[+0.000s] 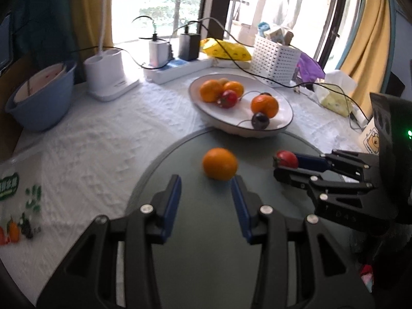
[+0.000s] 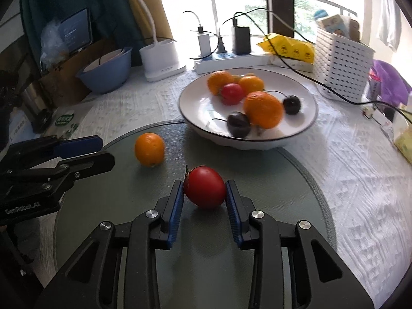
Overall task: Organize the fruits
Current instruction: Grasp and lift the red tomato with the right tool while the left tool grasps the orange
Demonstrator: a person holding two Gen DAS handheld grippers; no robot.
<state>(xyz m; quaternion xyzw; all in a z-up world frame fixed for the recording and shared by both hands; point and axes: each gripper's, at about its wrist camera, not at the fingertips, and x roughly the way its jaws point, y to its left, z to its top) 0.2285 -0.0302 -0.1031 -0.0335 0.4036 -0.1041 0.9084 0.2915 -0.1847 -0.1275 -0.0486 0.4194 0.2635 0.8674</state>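
On the grey round mat (image 2: 296,180), right hand-held gripper (image 2: 205,193) pinches a red tomato (image 2: 204,189), both blue pads touching it. Left hand-held gripper (image 1: 206,188) spread, nothing between its pads; loose orange (image 1: 219,163) sits just beyond its tips on the mat. White bowl (image 2: 195,108) behind holds oranges, a tomato and dark cherries.
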